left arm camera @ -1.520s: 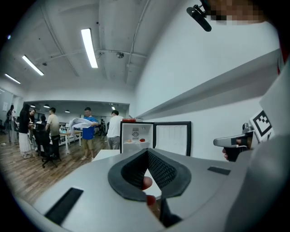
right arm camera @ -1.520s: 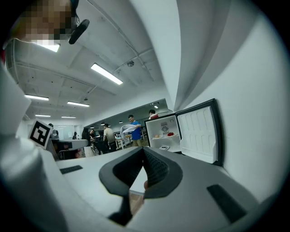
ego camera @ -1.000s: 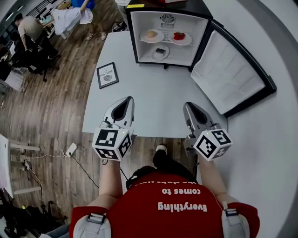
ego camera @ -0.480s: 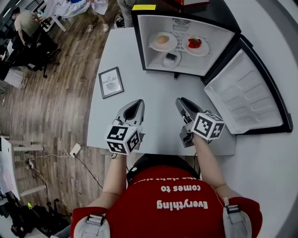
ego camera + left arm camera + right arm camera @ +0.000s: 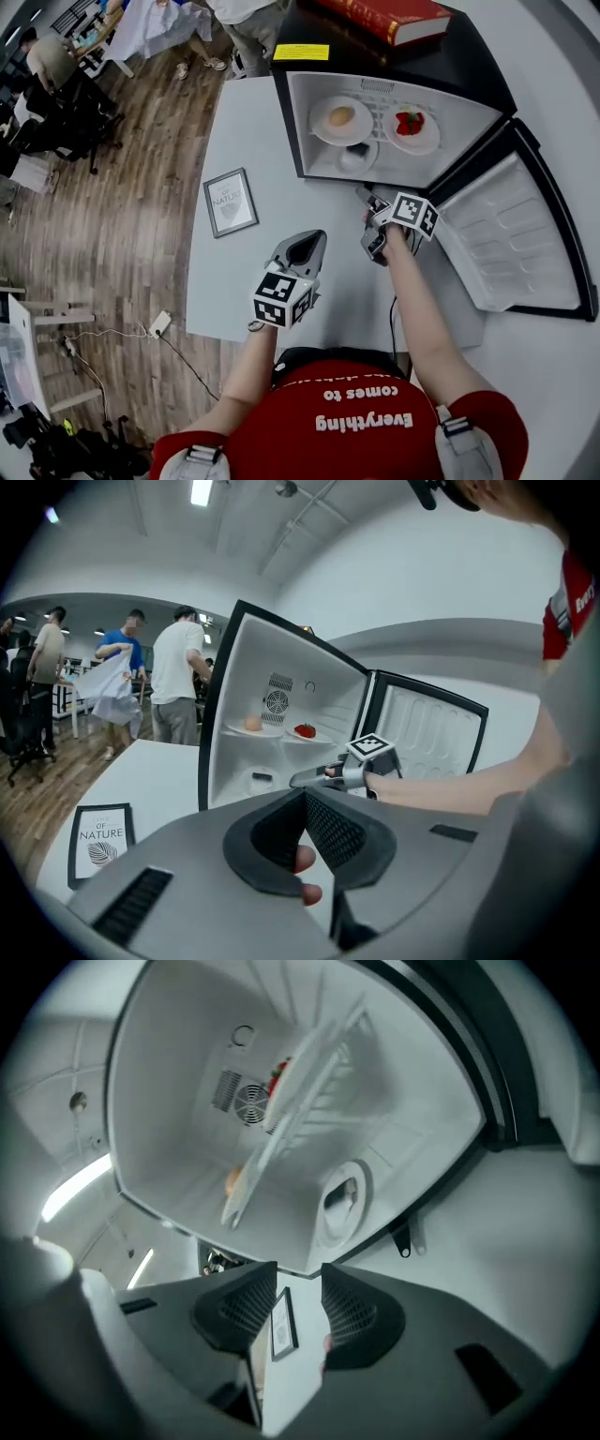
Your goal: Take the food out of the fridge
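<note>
The food sits inside the open black mini fridge with a white lining (image 5: pixel 459 70): a pale round bun on a white plate (image 5: pixel 341 116) and a red fruit on a second white plate (image 5: pixel 410 122) on the shelf, with a small dark-topped white dish (image 5: pixel 357 156) below. The right gripper (image 5: pixel 298 1288) is at the fridge mouth, rolled sideways. Its jaws have just been opening and stand wide apart, with nothing between them. It would do best to level out, straddle a plate rim squarely and close gently — plates tip. The left gripper (image 5: pixel 305 799) hangs over the white table (image 5: pixel 253 122), jaws together and empty.

Your right gripper (image 5: pixel 362 193) reaches far ahead, its empty jaws just now opening wide. Your left gripper (image 5: pixel 312 236) sits nearer you, jaws together.
</note>
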A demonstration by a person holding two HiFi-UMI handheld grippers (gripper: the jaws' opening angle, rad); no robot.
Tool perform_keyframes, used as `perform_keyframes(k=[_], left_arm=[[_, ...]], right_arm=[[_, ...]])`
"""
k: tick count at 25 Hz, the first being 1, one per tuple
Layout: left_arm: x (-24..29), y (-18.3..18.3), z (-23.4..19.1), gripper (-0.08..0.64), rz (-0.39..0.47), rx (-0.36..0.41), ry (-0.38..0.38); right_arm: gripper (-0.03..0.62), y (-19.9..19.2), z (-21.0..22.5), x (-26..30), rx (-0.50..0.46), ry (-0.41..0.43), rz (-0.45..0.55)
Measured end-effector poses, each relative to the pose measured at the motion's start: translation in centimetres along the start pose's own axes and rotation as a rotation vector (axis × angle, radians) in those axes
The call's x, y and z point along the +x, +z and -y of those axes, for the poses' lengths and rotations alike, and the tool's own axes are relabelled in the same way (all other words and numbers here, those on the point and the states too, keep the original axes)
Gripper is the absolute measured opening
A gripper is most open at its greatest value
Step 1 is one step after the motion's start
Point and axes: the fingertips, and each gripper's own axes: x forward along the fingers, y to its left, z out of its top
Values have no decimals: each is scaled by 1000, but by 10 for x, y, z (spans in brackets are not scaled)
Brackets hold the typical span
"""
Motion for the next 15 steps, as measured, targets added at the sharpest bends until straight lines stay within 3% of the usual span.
perform_keyframes(k=[6, 15], left_arm=[[11, -18, -22, -2, -54, -41, 19], [18, -33, -40, -2, -88, -96, 34]], right_arm=[[135, 36, 66, 56, 263, -101, 62], [135, 46, 77, 94, 387, -129, 63]])
